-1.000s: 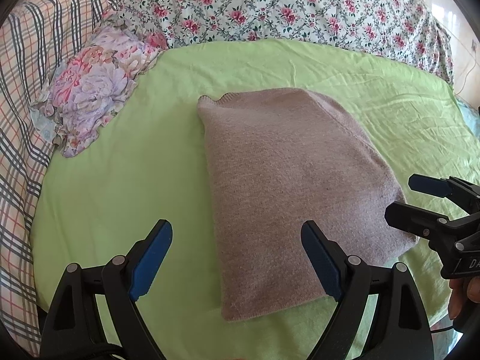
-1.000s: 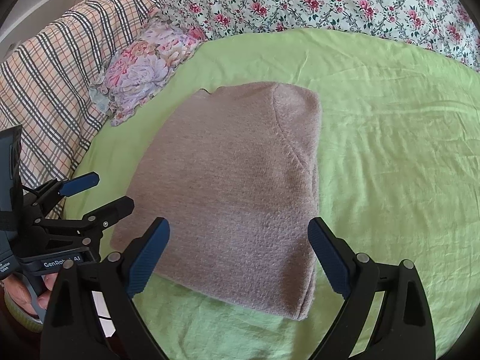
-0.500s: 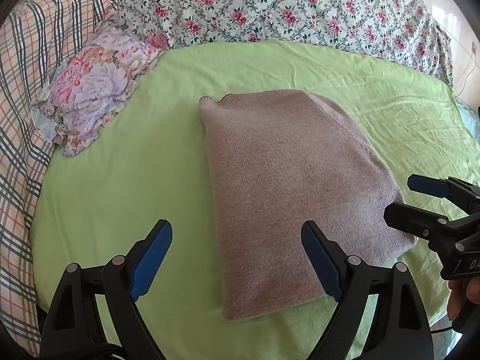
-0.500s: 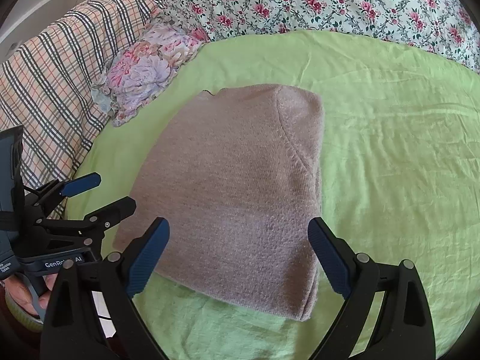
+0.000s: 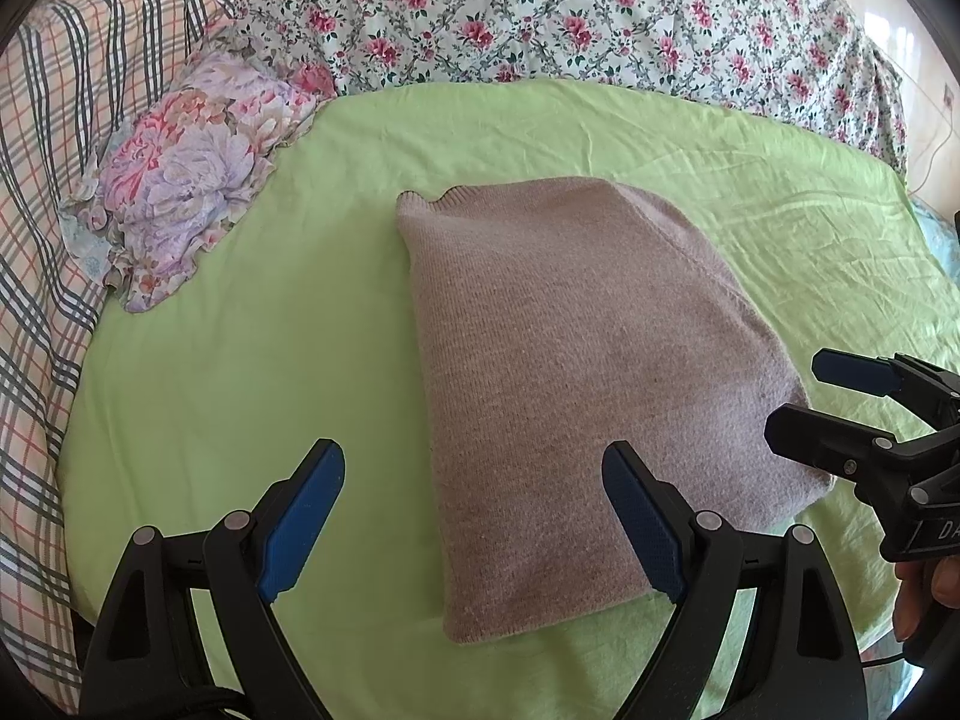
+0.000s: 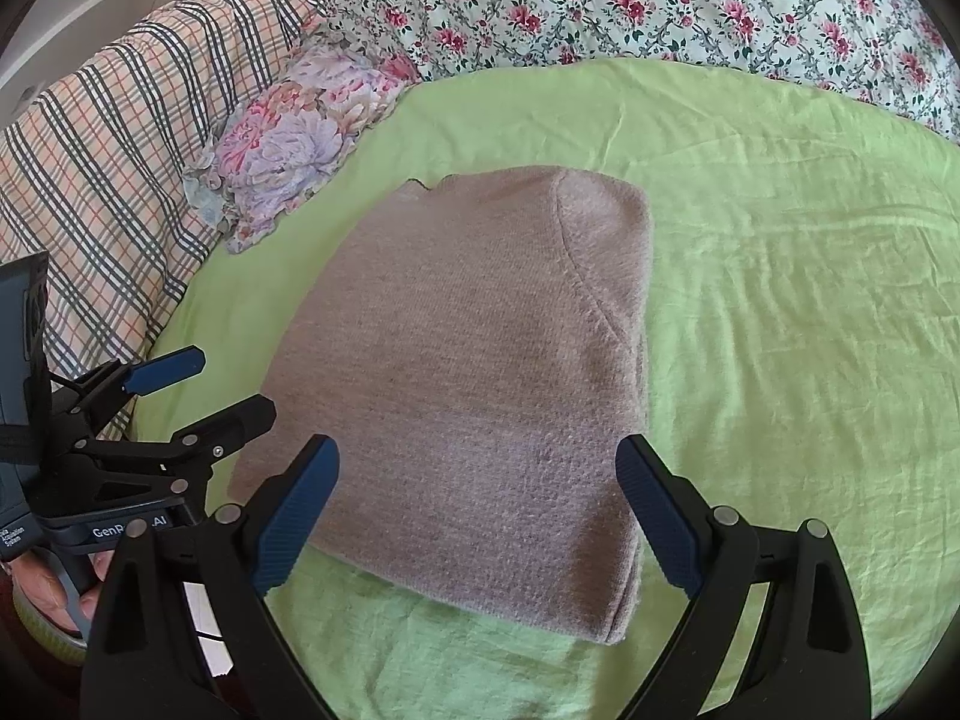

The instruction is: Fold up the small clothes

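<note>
A mauve-brown knitted sweater lies folded into a neat, thick rectangle in the middle of the lime-green bedsheet. Its ribbed neckline sits at the far end, its fuzzy top face is smooth, a curved seam runs down one side, and the layered folded edges show at the near end. The left gripper hovers near the sweater's near corner with its blue-padded jaws spread wide and holding nothing. The right gripper hangs over the sweater's near edge, likewise wide open and empty. A frilled floral pillow rests at the sheet's far left, between a plaid blanket and a rose-print quilt
</note>
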### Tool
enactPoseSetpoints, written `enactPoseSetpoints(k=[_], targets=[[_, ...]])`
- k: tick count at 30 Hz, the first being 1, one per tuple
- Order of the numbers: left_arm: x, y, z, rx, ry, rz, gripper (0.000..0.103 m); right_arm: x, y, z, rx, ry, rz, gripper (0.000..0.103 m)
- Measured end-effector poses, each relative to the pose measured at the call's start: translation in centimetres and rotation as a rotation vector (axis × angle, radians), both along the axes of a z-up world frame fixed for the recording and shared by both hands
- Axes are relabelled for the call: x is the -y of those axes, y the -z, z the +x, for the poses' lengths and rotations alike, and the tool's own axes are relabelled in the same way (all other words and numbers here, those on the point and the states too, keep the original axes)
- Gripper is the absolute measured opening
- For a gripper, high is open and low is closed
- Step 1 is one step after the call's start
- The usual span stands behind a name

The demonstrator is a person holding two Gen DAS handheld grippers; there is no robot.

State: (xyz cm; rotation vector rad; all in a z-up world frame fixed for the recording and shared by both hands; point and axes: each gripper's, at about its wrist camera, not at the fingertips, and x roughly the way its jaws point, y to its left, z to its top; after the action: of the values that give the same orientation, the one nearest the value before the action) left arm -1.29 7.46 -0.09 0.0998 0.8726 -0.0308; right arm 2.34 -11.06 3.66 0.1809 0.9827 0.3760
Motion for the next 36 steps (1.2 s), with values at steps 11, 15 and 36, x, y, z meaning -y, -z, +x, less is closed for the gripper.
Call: enactPoseSetpoints(k=[11,15,36], targets=[[-0.04,0.03,0.11,0.000,-0.001,-0.001,0.088,0.23,0.08,0.21,-0.001,-0.002,0.002,0.094],[-0.02,0.03,0.11,-0.001,-0.001,-0.002,0.088,-0.24,0.05,-0.05,-0.001,0.008,0.003,0.094],[0.69,-0.29,0.93,0.005,0.001,-0.003,0.088,-0.43,-0.38,0.81,0.004,0.013,0.007,0.094]])
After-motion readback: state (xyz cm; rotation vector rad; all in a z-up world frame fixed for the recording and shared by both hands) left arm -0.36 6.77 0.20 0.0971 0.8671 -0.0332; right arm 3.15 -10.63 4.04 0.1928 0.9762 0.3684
